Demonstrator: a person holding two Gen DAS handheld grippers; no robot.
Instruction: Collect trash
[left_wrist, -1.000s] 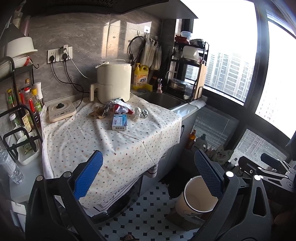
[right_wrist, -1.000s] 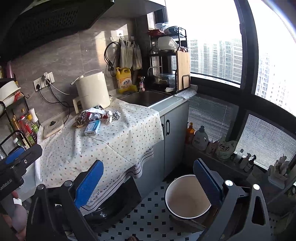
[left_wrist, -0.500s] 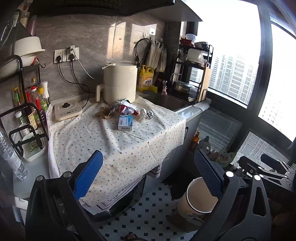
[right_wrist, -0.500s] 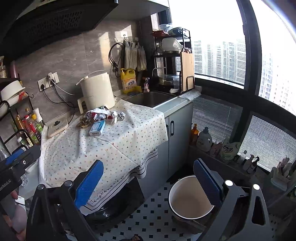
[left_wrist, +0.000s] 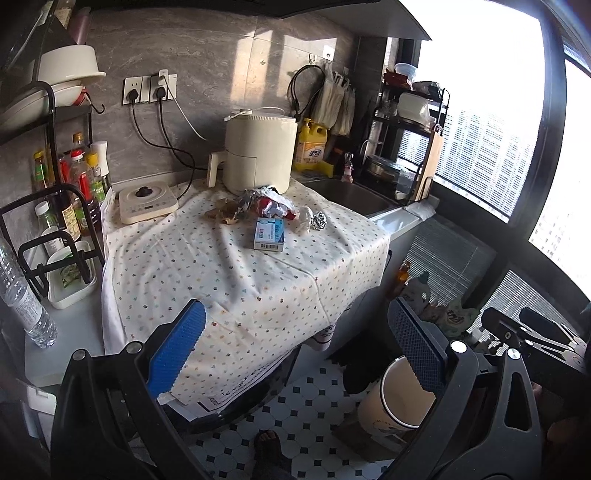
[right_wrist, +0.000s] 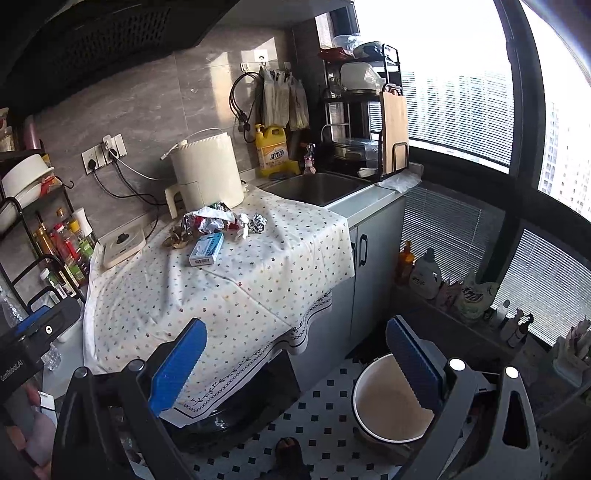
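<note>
A heap of crumpled wrappers (left_wrist: 266, 205) (right_wrist: 212, 220), a foil ball (left_wrist: 318, 220) (right_wrist: 258, 223), brown scraps (left_wrist: 222, 215) (right_wrist: 176, 238) and a small blue and white box (left_wrist: 270, 234) (right_wrist: 207, 249) lie at the back of the dotted cloth (left_wrist: 236, 280) (right_wrist: 236, 288). A cream bin (left_wrist: 397, 400) (right_wrist: 391, 400) stands on the tiled floor at the lower right. My left gripper (left_wrist: 295, 350) is open and empty, well short of the trash. My right gripper (right_wrist: 295, 354) is open and empty, between cloth edge and bin.
A cream air fryer (left_wrist: 258, 151) stands behind the trash. A hotplate (left_wrist: 147, 202), bottle rack (left_wrist: 74, 184) and water bottle (left_wrist: 22, 295) are at the left. A sink (right_wrist: 317, 186) and dish rack (right_wrist: 364, 122) are at the right. Detergent bottles (right_wrist: 424, 273) line the window ledge.
Both grippers have shifted a little, so the counter and trash heap slid rightward in both views and look slightly nearer. Both grippers stay open and empty.
</note>
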